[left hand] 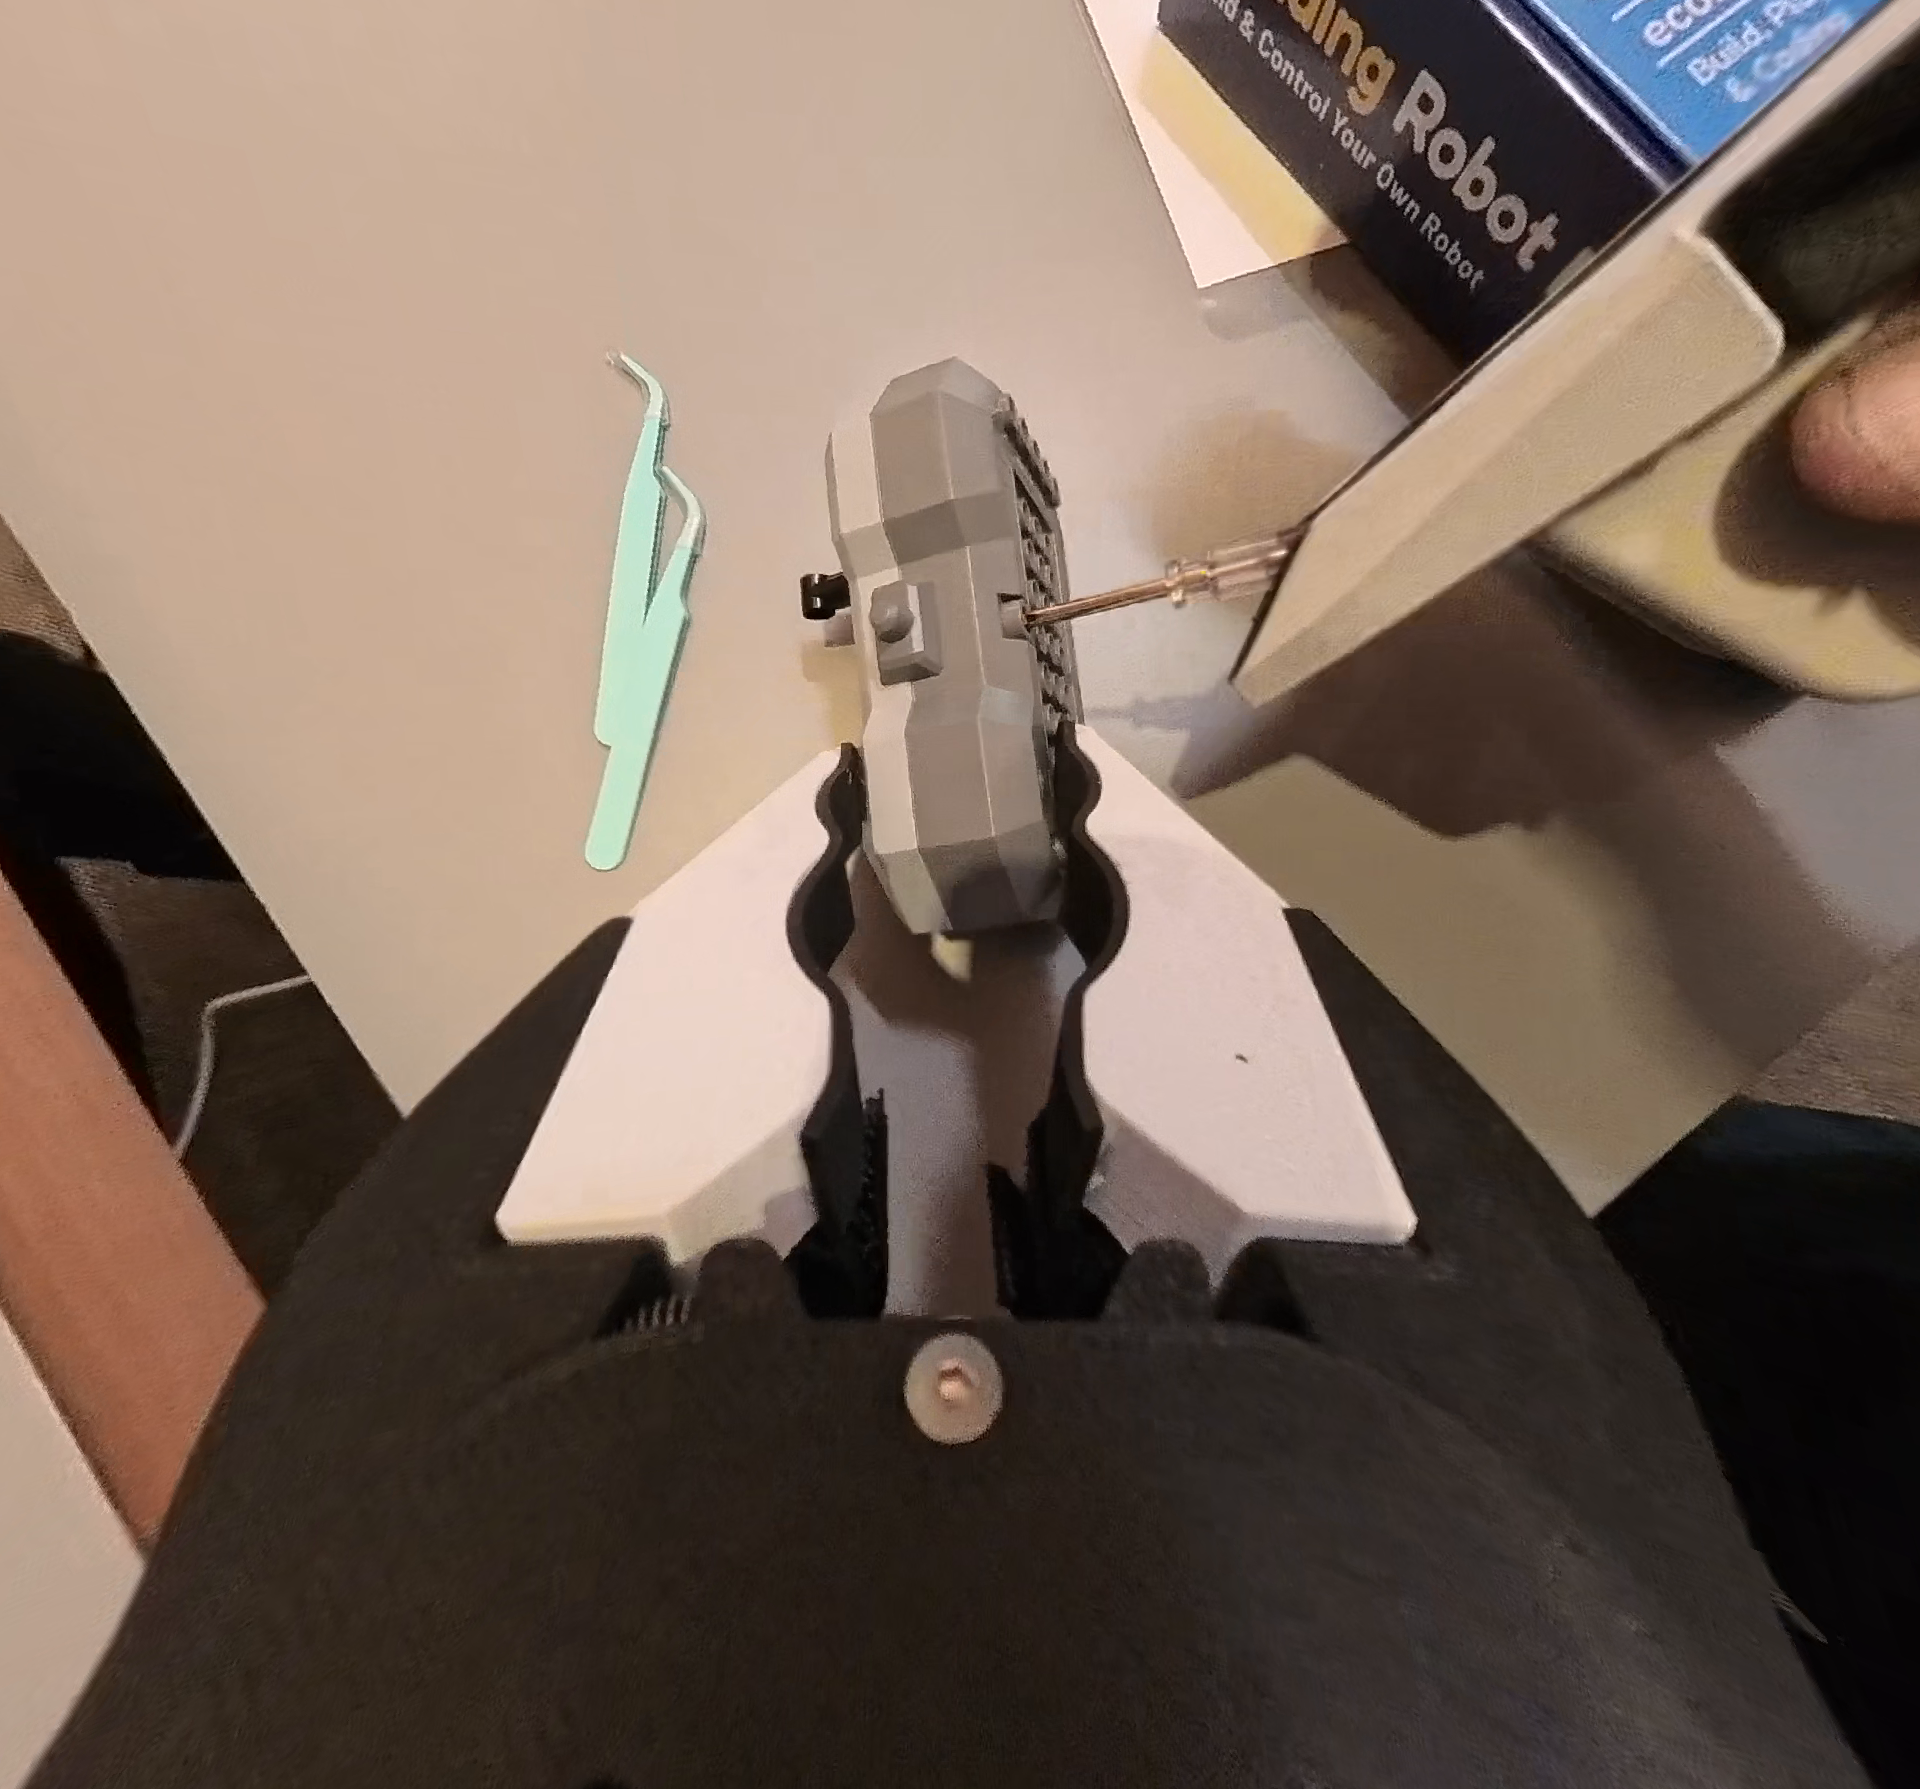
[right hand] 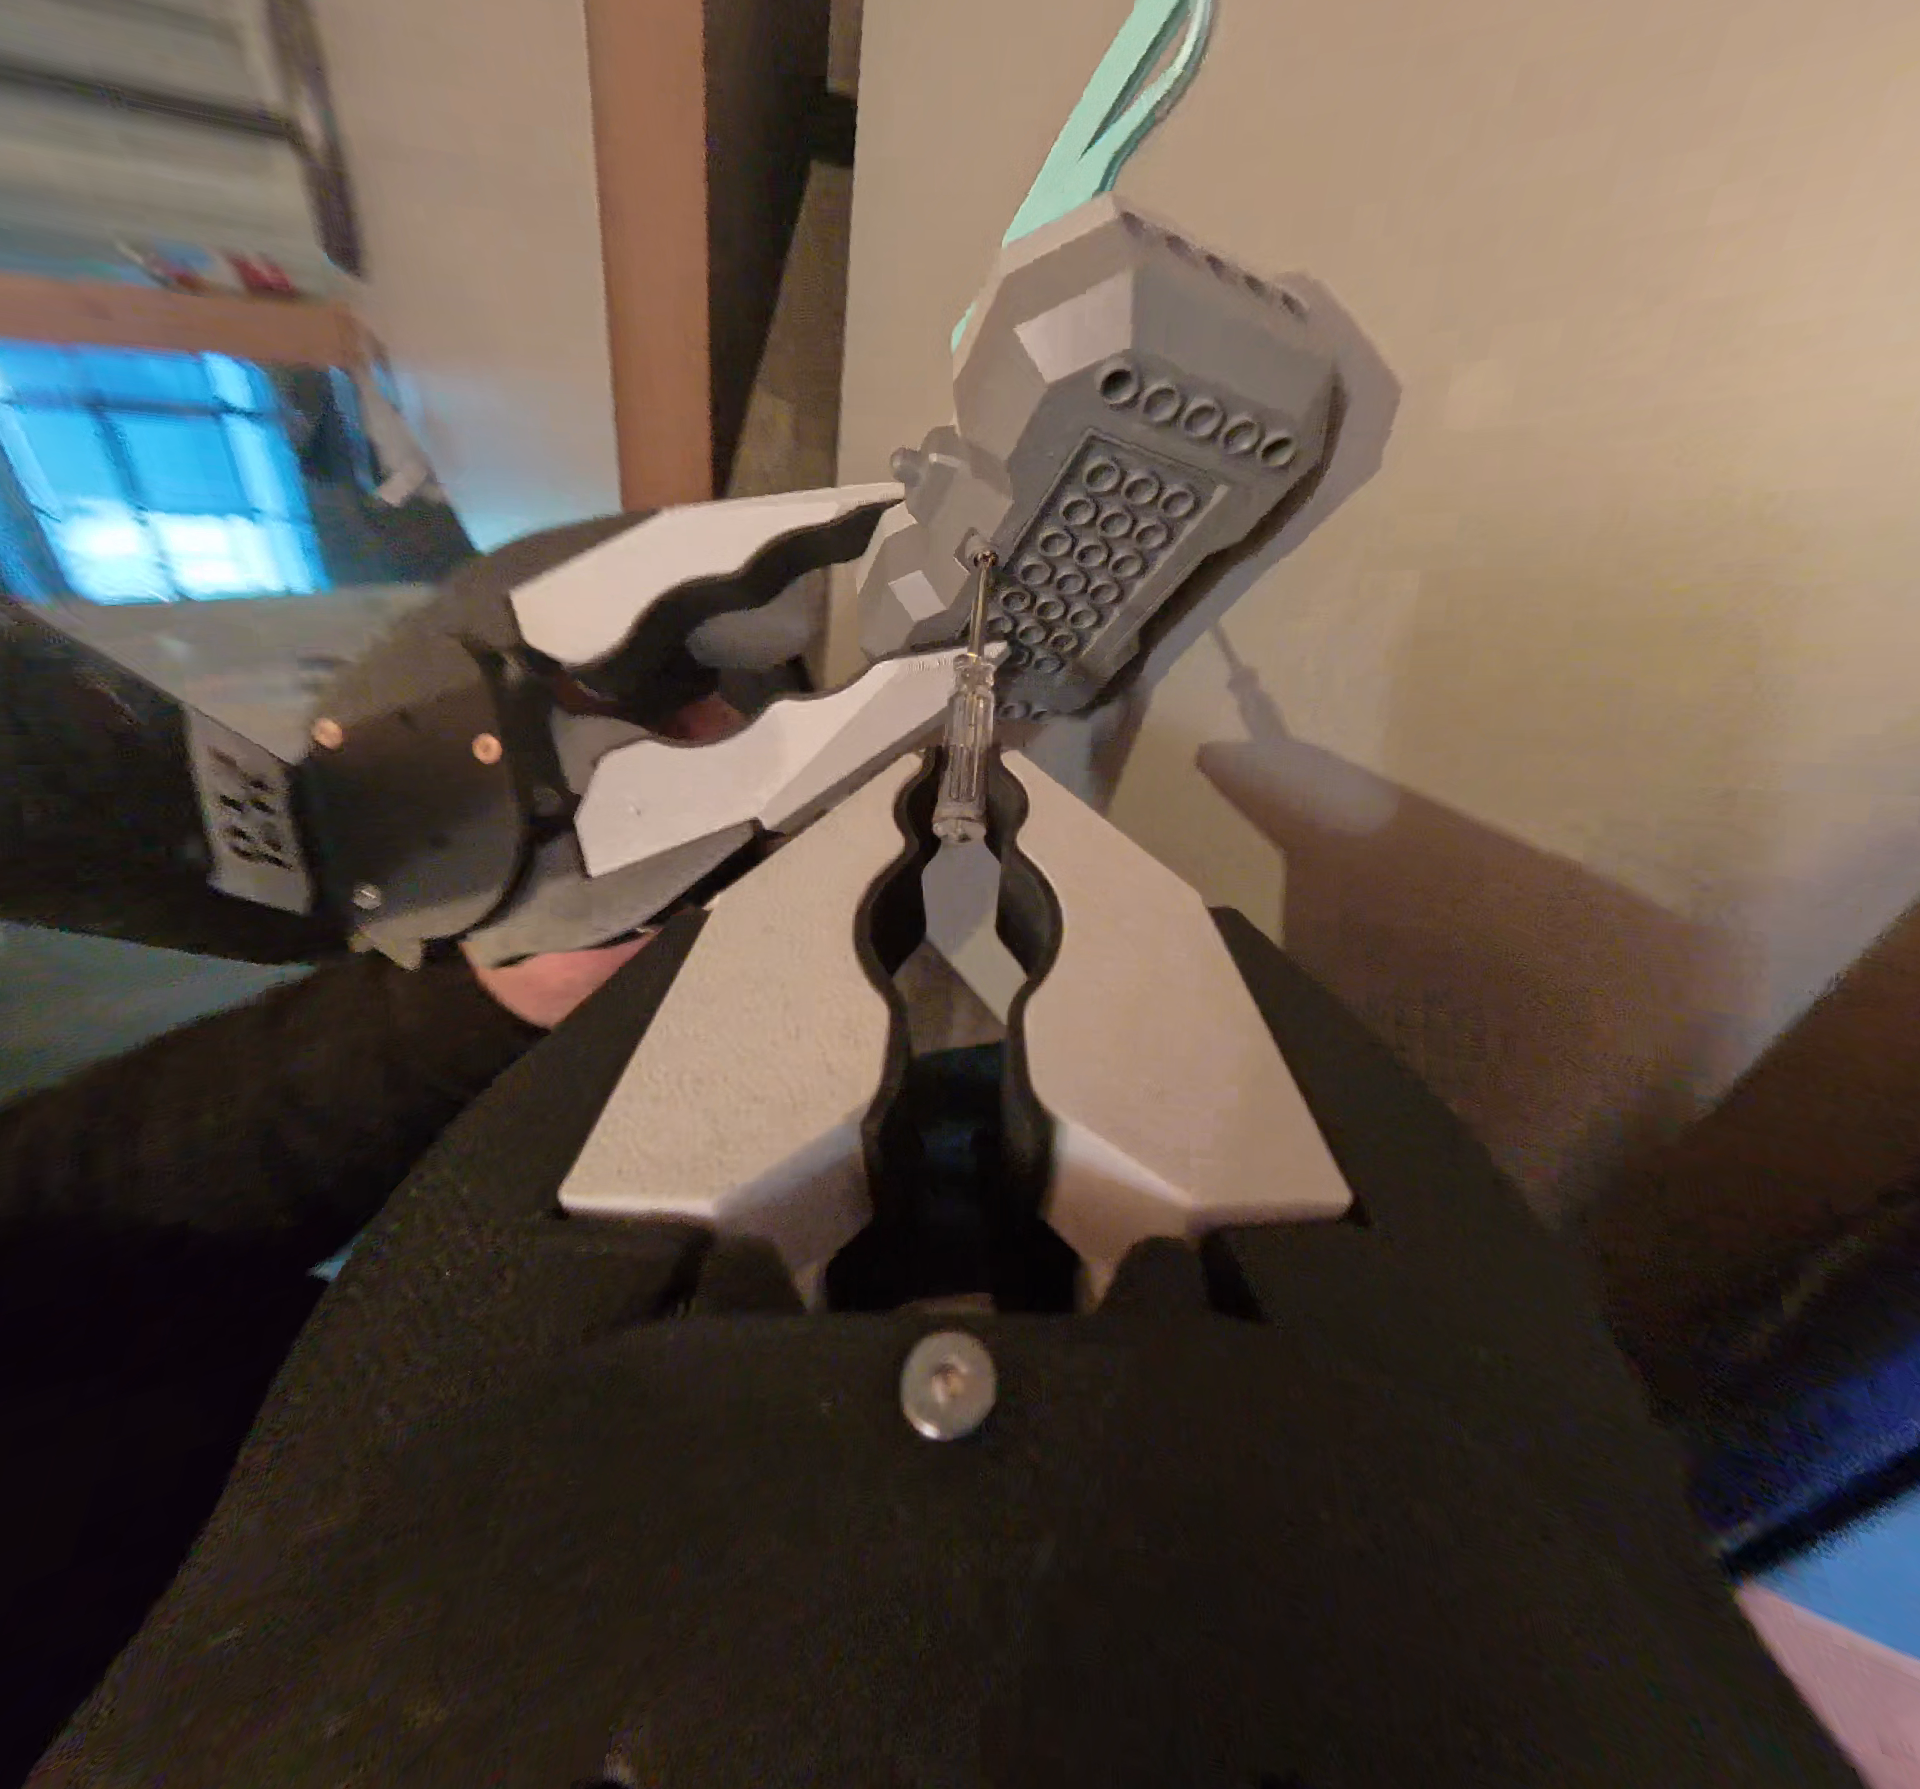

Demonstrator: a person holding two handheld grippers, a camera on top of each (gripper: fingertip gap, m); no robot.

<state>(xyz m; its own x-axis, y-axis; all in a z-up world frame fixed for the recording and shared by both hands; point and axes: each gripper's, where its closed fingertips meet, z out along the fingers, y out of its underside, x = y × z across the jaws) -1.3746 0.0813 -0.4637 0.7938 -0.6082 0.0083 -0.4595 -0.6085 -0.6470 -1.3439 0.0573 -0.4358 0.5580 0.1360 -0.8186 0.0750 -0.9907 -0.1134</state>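
My left gripper [left hand: 961,773] is shut on a grey brick-built block [left hand: 940,617] and holds it upright above a white table [left hand: 416,181]. The block's studded plate faces right. My right gripper [right hand: 961,778] is shut on a small screwdriver [right hand: 964,700] with a clear handle. Its metal tip touches the block's side by the studded plate [right hand: 1101,576]. In the left wrist view the screwdriver [left hand: 1143,591] comes in from the right out of the right gripper's fingers [left hand: 1455,513]. In the right wrist view the left gripper [right hand: 894,596] comes in from the left, holding the block.
Two mint-green tweezers [left hand: 644,617] lie on the table left of the block. A dark blue printed box [left hand: 1507,56] stands at the back right. A person's thumb [left hand: 1860,451] shows at the right edge. A brown wooden post [right hand: 644,181] stands beyond the table. Tip to tip, the grippers are about 5 cm apart. The brown wooden post [right hand: 644,181] is about 15 cm from my left fingertips.
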